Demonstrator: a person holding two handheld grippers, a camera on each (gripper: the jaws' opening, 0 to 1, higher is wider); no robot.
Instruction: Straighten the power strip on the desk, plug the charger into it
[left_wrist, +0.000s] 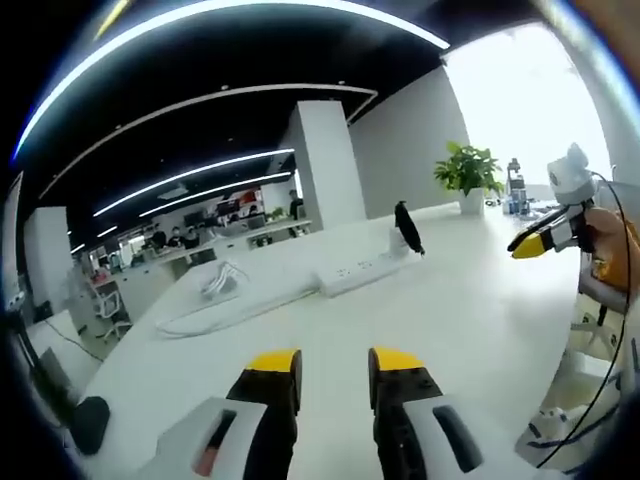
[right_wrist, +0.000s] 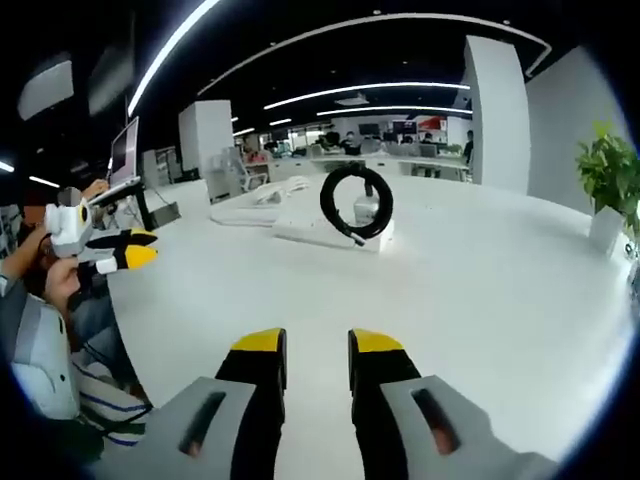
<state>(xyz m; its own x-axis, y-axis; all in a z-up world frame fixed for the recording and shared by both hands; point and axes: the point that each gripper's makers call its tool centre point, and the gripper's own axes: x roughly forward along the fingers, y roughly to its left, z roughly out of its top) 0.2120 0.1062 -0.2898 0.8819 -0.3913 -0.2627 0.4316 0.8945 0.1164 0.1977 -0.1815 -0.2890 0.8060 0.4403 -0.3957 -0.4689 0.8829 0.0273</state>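
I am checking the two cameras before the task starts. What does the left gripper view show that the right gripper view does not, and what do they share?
Left gripper view alone: the left tool from behind with jaws apart, the right tool entering from the right, and the black cable seen edge-on, standing up beside the power strip.

Right gripper view alone: the right tool from behind with jaws apart, the left tool entering from the left, a monitor, and the cable seen as a round coil.

Shared: the white desk, power strip, cable and potted plant.
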